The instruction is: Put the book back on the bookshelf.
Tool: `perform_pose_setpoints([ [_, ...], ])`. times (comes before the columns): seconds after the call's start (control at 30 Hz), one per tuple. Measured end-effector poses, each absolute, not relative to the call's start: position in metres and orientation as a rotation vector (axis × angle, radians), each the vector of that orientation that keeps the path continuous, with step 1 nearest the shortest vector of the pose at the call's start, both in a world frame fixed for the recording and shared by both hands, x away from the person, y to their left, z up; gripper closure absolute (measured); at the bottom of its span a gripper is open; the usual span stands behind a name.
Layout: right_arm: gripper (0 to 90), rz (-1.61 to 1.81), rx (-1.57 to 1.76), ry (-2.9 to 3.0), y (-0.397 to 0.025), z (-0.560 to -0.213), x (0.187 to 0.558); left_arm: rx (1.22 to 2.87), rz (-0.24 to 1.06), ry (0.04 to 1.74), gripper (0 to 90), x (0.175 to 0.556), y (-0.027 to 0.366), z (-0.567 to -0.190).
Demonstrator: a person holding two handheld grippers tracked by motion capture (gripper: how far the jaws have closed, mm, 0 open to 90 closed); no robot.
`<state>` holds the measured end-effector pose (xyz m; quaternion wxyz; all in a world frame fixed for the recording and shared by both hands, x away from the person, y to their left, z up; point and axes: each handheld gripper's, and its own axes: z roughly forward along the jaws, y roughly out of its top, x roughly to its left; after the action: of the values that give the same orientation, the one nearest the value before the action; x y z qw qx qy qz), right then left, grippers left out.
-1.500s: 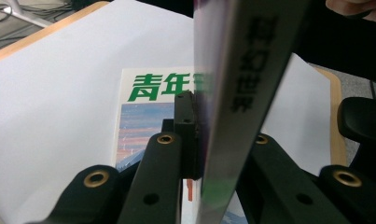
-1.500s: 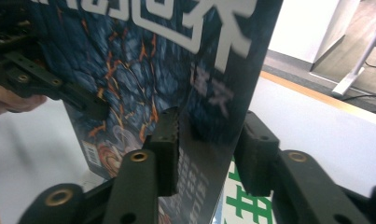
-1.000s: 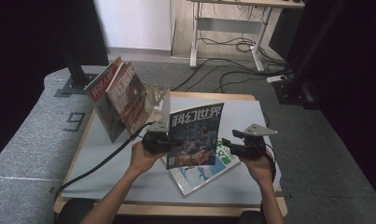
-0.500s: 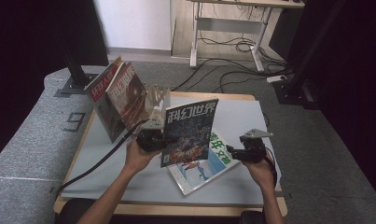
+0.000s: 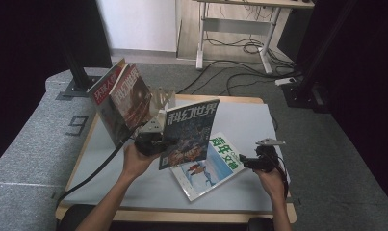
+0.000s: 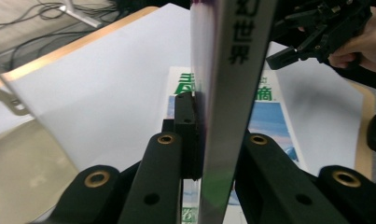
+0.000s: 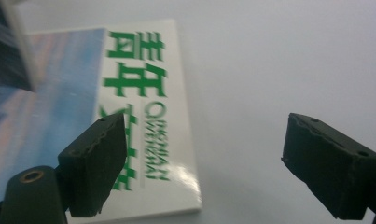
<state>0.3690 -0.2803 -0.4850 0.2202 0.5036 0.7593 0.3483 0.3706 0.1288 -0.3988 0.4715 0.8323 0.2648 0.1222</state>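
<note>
Left gripper (image 5: 150,142) clamped on dark magazine (image 5: 189,132), held upright off the table (image 5: 259,120); right gripper (image 5: 254,161) jaws wide apart, holding nothing; green-titled magazine (image 5: 208,166) flat just left of it.

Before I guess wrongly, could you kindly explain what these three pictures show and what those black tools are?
A person sits at a table and holds hand-worked tongs in each hand; no robot arm is involved. The high view looks down from above the person. The other two pictures come from small cameras riding on each tool, looking along its black jaws. The left tongs are shut on a dark magazine, held upright off the table. The right tongs are open, hovering by the corner of a green-lettered magazine lying flat. More magazines stand in a rack at the table's far left.
</note>
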Motion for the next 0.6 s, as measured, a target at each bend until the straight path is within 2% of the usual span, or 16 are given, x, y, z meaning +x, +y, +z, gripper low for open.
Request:
perform_pose_setpoints([
  [0.33,2.5,0.916,1.484,2.056,-0.292,-0.507,0.367,2.002,0.315,0.717,82.9,0.370,0.152,-0.400],
  [0.6,0.9,0.896,1.508,2.060,-0.304,-0.519,0.364,1.984,0.351,0.757,82.9,0.366,0.169,-0.399],
])
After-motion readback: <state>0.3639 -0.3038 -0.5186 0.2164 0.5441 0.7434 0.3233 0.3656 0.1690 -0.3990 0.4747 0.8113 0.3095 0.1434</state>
